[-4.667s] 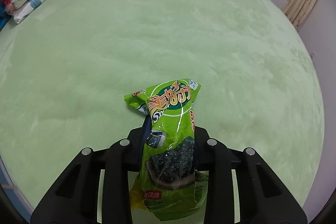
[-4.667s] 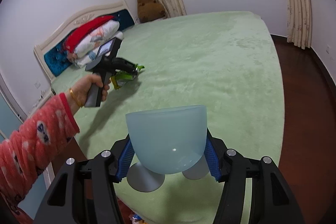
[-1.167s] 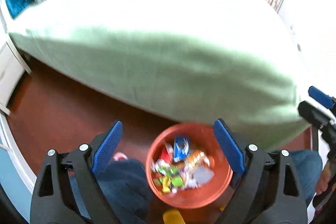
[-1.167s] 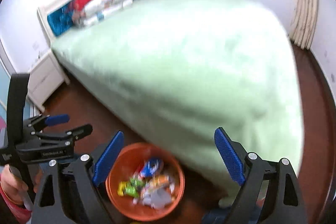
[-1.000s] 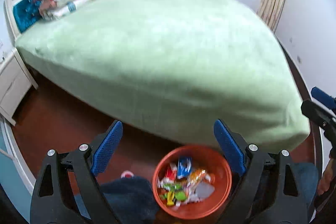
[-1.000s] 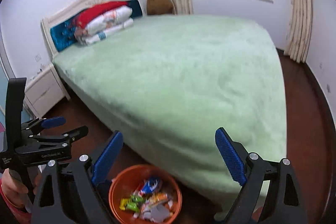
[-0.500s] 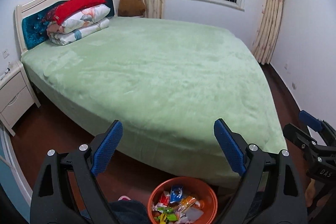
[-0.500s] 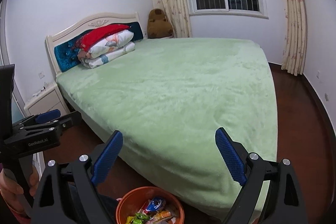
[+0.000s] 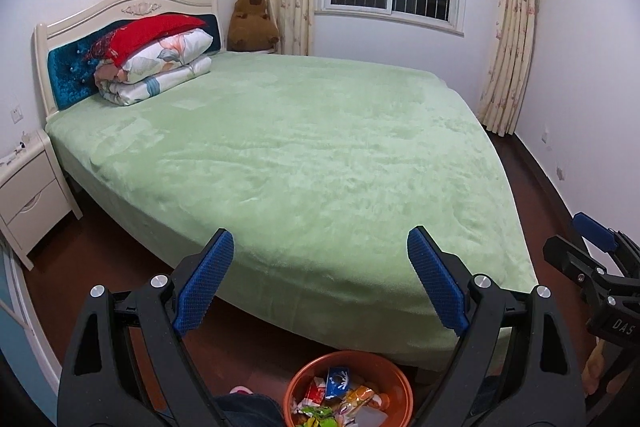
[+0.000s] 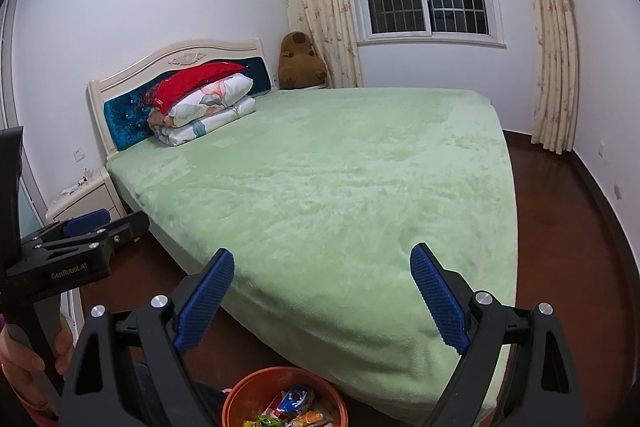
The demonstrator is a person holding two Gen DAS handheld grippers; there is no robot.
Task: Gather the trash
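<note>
Both grippers, left point(image 9: 320, 283) and right point(image 10: 322, 297), are held level and face the bed point(image 9: 304, 147), fingers wide apart and holding nothing. The trash point(image 9: 340, 403) lies in the orange bin point(image 9: 304, 379) on the floor below them, at the bed's foot; the bedspread looks bare, so collecting seems done

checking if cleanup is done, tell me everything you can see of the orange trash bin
The orange trash bin is a round, open-topped tub that looks like plastic. It stands upright on the dark red floor at the foot corner of the bed. Colourful wrappers, blue, green, orange and white, fill it. Its lower part is cut off by the frame, and neither gripper touches it.
</note>
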